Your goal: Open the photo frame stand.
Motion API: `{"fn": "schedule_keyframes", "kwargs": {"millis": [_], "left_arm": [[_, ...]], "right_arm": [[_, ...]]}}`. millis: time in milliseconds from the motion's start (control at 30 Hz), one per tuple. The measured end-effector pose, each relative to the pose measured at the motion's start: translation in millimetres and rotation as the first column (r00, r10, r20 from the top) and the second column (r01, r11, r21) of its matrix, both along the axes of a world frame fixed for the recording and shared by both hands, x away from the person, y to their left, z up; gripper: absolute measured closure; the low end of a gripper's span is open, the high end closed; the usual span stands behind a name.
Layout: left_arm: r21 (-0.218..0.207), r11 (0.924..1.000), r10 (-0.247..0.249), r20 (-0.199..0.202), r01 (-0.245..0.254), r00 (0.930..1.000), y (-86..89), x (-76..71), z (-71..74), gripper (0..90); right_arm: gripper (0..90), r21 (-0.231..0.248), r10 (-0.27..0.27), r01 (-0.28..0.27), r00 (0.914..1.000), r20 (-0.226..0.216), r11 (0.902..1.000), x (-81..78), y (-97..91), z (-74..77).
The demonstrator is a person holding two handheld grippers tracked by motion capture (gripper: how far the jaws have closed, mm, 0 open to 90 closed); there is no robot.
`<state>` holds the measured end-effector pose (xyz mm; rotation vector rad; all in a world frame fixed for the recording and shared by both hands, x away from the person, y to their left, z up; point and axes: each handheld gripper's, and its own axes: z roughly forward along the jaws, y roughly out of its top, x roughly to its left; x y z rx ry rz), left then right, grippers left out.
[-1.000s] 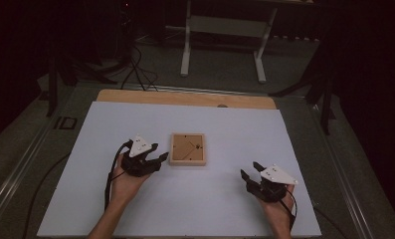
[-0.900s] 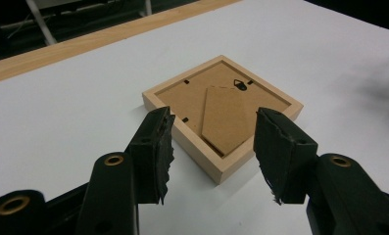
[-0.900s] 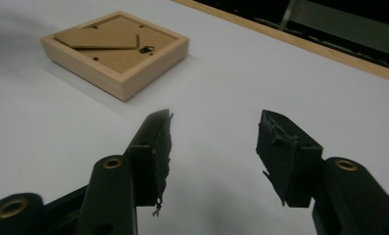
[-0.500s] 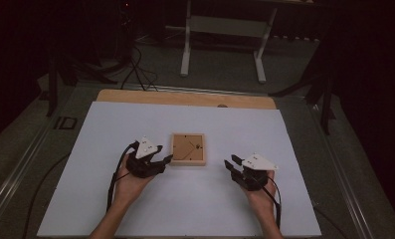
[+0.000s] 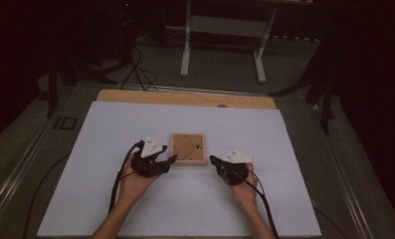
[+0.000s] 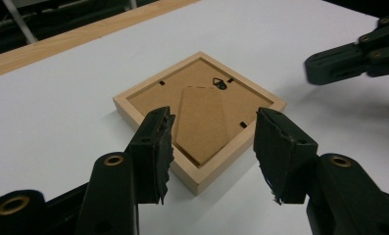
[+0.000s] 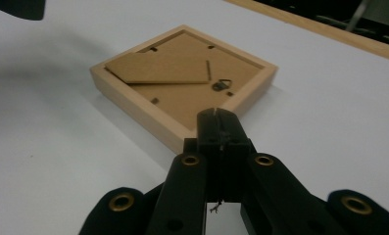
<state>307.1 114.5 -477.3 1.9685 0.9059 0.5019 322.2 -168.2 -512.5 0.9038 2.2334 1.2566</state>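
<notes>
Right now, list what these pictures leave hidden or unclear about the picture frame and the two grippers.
- Front of the picture frame: it lies back-up on the table, so its face is hidden.
- Left gripper: its open jaws hide the frame's near corner in the left gripper view.
- Right gripper: jaws shut on nothing; whether the tips touch the frame's edge cannot be told.
- Hanger hook: too small in the high view.

Right gripper [image 5: 216, 160]: moved leftward across the table from well off to the right, now just beside the right edge of the wooden frame [image 5: 188, 148].
Right gripper's jaws: just been closing, now pressed together, nothing between them.
</notes>
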Motion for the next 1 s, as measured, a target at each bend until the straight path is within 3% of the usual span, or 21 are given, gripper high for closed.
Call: {"fn": "schedule_keyframes", "kwargs": {"millis": [600,1000], "left_arm": [[0.042,0.9991,-0.006,-0.026,0.008,0.9996,-11.9,18.0,-17.9,48.6],[0.061,0.9979,-0.018,-0.063,0.022,0.9979,-28.2,34.8,-34.7,45.2]], "right_arm": [[89.8,-0.024,0.013,-0.014,0.9988,-0.047,0.9996,16.0,22.7,-10.2],[89.9,-0.031,0.009,-0.011,0.9985,-0.054,0.9995,16.5,23.5,-10.4]]}}
